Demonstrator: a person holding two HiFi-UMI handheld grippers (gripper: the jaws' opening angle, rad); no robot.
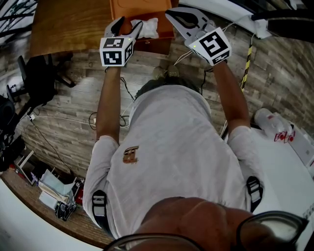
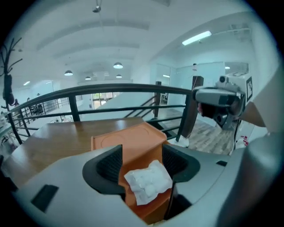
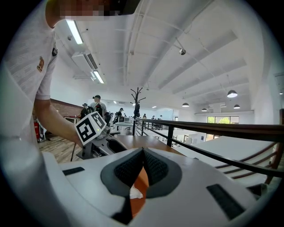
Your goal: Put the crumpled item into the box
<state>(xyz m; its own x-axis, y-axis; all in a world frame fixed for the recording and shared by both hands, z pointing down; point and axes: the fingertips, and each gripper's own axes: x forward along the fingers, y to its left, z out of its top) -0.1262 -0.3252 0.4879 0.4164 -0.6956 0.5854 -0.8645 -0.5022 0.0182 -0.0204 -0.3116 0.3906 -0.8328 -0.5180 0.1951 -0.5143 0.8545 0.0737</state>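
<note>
Now crumpled item (image 2: 148, 181) sits in box (image 2: 133, 144), just below L gripper (image 2: 142, 151), jaws spread wide, empty; R gripper (image 3: 143, 154) closed.

All three views toward the box (image 1: 147, 9)

Open-plan office on upper lvl, w/ grey wood-plank floor (image 1: 64, 132). Brown wooden desk (image 1: 68, 24) stands right by a dark metal railing (image 2: 111, 91); black office chair (image 1: 41, 83) near desk's edge. White ceiling (image 3: 186, 26) w/ round pendant lamps (image 2: 117, 65) & long strip lights (image 2: 196, 38), all lit. Black coat stand (image 3: 137, 98) in bkgd, big windows (image 3: 222, 119) far off, room bright
</note>
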